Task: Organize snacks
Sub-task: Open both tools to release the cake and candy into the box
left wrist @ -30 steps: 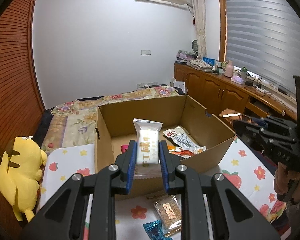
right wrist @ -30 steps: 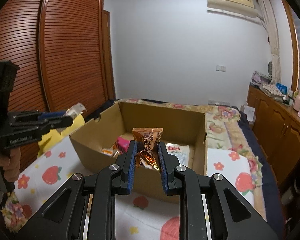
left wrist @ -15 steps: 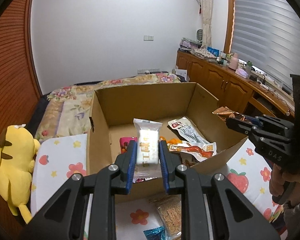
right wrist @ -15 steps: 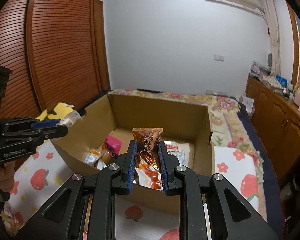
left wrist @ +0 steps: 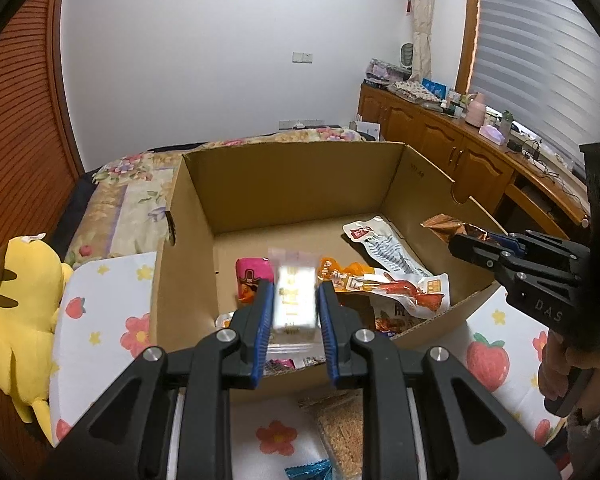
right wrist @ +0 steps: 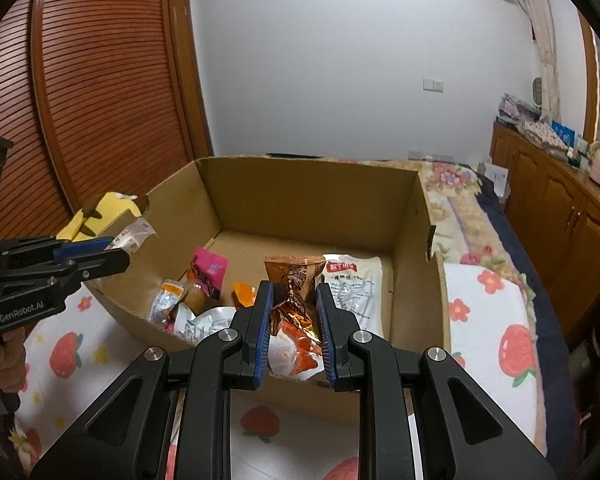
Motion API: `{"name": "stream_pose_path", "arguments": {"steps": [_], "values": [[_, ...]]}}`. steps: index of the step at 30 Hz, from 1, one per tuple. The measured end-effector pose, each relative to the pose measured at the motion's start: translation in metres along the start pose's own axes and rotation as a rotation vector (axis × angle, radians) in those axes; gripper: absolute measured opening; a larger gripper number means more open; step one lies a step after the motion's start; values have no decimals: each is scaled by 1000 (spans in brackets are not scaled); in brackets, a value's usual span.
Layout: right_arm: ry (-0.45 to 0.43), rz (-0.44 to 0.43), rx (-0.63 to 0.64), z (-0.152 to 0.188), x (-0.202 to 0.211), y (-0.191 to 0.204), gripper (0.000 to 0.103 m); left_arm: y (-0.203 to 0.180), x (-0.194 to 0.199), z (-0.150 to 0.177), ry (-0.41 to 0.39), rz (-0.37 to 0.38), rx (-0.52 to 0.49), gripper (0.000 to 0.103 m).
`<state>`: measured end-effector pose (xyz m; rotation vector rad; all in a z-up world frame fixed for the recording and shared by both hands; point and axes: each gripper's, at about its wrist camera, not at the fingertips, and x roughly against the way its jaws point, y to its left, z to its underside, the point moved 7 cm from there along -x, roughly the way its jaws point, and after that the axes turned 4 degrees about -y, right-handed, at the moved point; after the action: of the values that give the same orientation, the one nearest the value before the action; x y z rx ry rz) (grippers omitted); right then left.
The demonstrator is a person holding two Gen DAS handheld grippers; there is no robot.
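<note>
Risk noted: a release from this height could send either packet onto the near wall of the cardboard box and out onto the bed — neither tip is deep inside. The left gripper has its jaws closed on a blurred white snack packet, upright over the box's near-left floor. The right gripper pinches a copper foil packet — crumpled, over the near-right side among snacks already inside.

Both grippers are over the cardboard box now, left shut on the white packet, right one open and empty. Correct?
Not quite. The right gripper is not open and empty: the right wrist view shows it shut on a copper-brown foil snack. The rest holds: the left gripper is shut on the white packet, both over the cardboard box.
</note>
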<state>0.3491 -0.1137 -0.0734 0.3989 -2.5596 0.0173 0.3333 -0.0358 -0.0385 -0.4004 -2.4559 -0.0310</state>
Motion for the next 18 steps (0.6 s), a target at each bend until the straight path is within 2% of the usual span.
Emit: {"name": "stream_pose_path", "arguments": {"steps": [4, 11, 13, 15, 18], "values": [[19, -20, -34, -1, -7, -1, 20, -2, -5, 0, 5, -4, -9, 20], [38, -17, -22, 6, -12, 0, 22, -6, -4, 4, 6, -3, -26, 22], [42, -18, -30, 7, -13, -1, 22, -8, -3, 3, 3, -4, -32, 28], [42, -20, -34, 8, -13, -2, 26, -8, 1, 3, -11, -5, -34, 54], [41, -33, -29, 7, -10, 1, 38, -9, 5, 3, -26, -15, -39, 55]]}}
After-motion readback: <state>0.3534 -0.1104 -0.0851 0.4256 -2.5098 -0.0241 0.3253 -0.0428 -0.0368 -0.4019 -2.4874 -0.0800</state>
